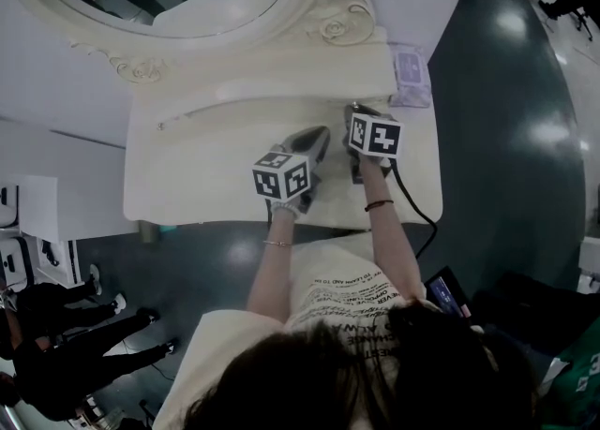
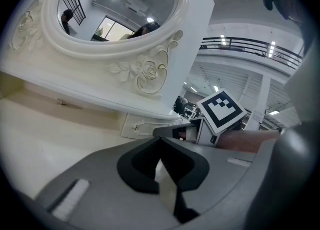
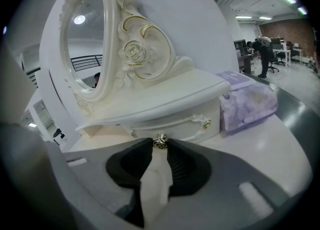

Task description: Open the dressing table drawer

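Drawer knob (image 3: 160,142) clamped, drawer front (image 3: 196,127) partly hidden

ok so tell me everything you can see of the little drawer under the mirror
The drawer is a small cream front tucked under the shelf, standing on the tabletop. It looks like painted wood, with a raised scroll moulding touched with gold and a round metal knob at its middle. It looks closed. The right gripper is shut on the knob, and a lilac tissue pack stands beside it.
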`<state>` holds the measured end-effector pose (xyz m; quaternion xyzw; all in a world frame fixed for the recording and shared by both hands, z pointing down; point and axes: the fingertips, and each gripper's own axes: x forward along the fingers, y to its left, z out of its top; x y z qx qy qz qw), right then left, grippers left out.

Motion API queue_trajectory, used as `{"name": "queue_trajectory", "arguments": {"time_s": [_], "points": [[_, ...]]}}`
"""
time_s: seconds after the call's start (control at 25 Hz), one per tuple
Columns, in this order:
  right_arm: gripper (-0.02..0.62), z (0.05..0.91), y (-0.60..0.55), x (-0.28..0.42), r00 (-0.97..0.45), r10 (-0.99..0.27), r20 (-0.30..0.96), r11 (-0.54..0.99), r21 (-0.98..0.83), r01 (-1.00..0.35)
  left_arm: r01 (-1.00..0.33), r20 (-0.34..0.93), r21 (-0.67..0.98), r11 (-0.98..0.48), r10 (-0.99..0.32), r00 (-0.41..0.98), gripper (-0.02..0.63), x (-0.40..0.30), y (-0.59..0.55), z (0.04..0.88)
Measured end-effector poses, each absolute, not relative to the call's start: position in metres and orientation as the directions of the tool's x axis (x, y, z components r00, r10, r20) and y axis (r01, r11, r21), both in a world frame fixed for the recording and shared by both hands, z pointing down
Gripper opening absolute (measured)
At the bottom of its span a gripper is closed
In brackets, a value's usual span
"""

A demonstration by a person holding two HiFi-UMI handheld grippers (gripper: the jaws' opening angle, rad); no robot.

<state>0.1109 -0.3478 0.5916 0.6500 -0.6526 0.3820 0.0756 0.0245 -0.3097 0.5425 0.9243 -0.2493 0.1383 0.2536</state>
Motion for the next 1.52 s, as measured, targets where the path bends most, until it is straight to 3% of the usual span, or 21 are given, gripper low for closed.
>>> {"name": "queue_trajectory", "arguments": {"time_s": [1.52], "points": [[0.1,0.591,-0.32,0.101,-0.146,-0.784,0.603,-0.149,-0.412,-0.899,-0.503,0.364,0.401,-0.766,-0.371,0.854,-0.002,0.019,-0.287,0.535]]}}
